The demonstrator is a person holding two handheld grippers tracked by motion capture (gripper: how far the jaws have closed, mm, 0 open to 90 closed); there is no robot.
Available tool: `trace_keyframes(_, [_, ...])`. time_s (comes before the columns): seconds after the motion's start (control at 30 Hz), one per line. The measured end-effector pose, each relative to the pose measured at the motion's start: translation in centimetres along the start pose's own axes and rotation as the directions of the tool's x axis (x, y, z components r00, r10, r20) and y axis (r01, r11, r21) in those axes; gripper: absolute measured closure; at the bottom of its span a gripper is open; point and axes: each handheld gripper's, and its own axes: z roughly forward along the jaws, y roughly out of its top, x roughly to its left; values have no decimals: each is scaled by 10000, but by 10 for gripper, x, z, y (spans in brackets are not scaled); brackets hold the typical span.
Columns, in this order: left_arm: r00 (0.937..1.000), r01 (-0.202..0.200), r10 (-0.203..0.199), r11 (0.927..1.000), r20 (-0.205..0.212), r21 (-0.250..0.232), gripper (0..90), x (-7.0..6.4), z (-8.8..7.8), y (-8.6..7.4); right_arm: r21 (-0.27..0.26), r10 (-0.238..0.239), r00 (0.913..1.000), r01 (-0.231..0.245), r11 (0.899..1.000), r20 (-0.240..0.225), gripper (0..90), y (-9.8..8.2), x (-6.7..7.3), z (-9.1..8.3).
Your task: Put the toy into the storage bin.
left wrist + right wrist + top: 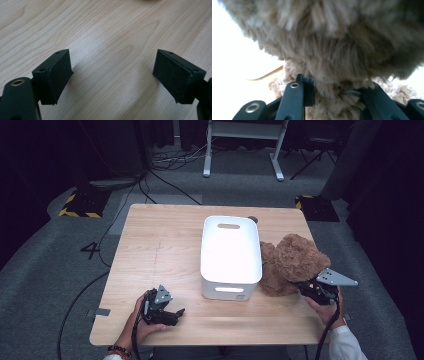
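Observation:
A brown plush bear (292,262) lies on the wooden table (160,250), right up against the right side of a white plastic bin (227,292). My right gripper (303,286) comes in from the bear's near right side and is shut on its fur. In the right gripper view, shaggy brown plush (332,45) bulges above the jaws, and the right gripper (334,86) pinches a tuft between them. My left gripper (176,313) rests near the table's front left, open. In the left gripper view the left gripper (112,67) has only bare wood between its pads.
The bin stands mid-table, its handle slot at the far end. A small dark object (253,219) lies just behind it. Cables (165,167) run over the grey floor beyond the table, and a white desk frame (245,145) stands at the back.

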Motion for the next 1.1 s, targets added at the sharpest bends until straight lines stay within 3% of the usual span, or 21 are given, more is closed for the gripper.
trace_keyframes(0.5, [10000,-40,40,10000,-11,-7,154,1,0,0,-504,130,9991,-109,9987,401,686,5,-3,-12])
trace_keyframes(0.83, [10000,-45,45,10000,-12,-3,154,1,0,0,-904,213,9991,-179,9957,365,687,9,-4,-26])
trace_keyframes(1.1, [10000,-49,49,10000,-8,-3,153,1,0,1,-992,216,9989,-173,9949,419,696,11,-3,-26])
